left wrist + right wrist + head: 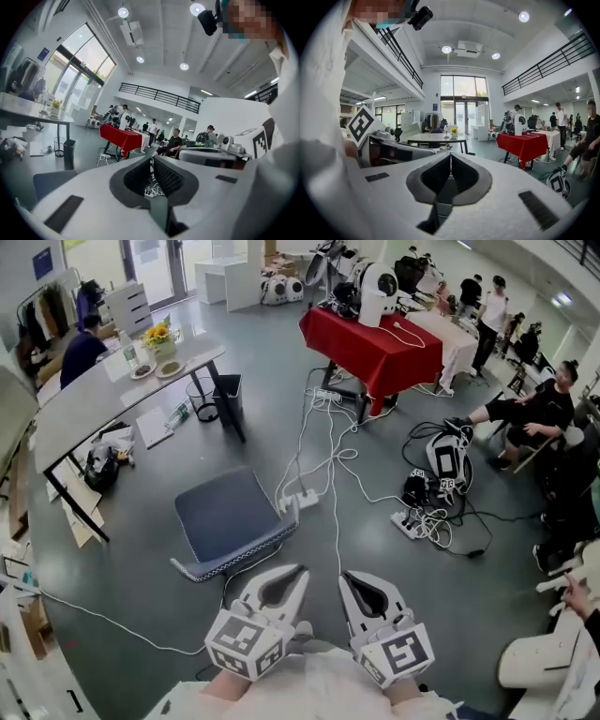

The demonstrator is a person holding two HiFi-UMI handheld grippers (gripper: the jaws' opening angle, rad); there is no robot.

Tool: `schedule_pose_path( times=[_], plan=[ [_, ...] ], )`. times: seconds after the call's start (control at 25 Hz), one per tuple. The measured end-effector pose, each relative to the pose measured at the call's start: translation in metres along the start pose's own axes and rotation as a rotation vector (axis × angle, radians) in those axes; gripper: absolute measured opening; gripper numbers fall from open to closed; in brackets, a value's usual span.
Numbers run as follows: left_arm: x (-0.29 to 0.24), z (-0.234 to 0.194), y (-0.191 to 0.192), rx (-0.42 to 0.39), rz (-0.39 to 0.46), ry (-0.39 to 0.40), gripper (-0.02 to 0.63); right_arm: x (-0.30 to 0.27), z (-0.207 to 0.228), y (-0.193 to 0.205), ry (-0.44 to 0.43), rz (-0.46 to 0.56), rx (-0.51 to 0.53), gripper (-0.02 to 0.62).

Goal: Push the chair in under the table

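left gripper and right gripper sit side by side at the bottom of the head view, both pointing out over the floor, neither touching anything. left gripper view: fingers together bar a hairline slit, nothing between them. right gripper view: fingers fully together, empty.

chair has a blue-grey seat and stands on open floor ahead of the left gripper, apart from its tips. its patterned edge faces the person. it is not under the white counter; it stands clear of the counter's near edge, with bare floor between them.

the white counter is curved with black legs and runs along the upper left. it carries flowers, plates and papers. a person sits at its far side. a black bin stands on the floor by its right end, and a bag and loose papers lie under it.

a power strip lies just beside the chair's right edge, with white cables running from it toward a red counter loaded with equipment. more people sit and stand along the right side.
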State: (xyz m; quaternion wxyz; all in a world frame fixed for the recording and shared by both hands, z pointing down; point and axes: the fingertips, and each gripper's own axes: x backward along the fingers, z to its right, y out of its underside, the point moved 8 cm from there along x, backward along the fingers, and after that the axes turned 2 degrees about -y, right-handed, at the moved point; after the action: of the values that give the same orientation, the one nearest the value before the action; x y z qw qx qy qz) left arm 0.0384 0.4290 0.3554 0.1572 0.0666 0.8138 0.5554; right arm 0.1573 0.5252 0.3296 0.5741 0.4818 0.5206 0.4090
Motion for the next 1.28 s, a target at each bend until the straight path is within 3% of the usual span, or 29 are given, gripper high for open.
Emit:
schedule_pose_path(
  times=[0.28, 0.6, 1.08, 1.28],
  plan=[
    [-0.02, -0.013, -0.006, 0.007, 0.016, -0.158, 0.032, -0.033, 0.035, 0.004, -0.152, -0.02, -0.008, 0.003],
    [0.005, -0.037, 0.012, 0.07, -0.019, -0.328, 0.032, -0.068, 0.02, 0.021, -0.309, -0.065, -0.051, 0.003],
    [0.031, -0.093, -0.005, 0.097, 0.003, -0.448, 0.033, -0.138, -0.001, 0.002, -0.433, -0.101, -0.019, 0.003],
    [0.044, -0.124, -0.008, 0.11, 0.008, -0.488, 0.034, -0.173, -0.018, -0.002, -0.47, -0.131, 0.049, 0.003]
  ],
)
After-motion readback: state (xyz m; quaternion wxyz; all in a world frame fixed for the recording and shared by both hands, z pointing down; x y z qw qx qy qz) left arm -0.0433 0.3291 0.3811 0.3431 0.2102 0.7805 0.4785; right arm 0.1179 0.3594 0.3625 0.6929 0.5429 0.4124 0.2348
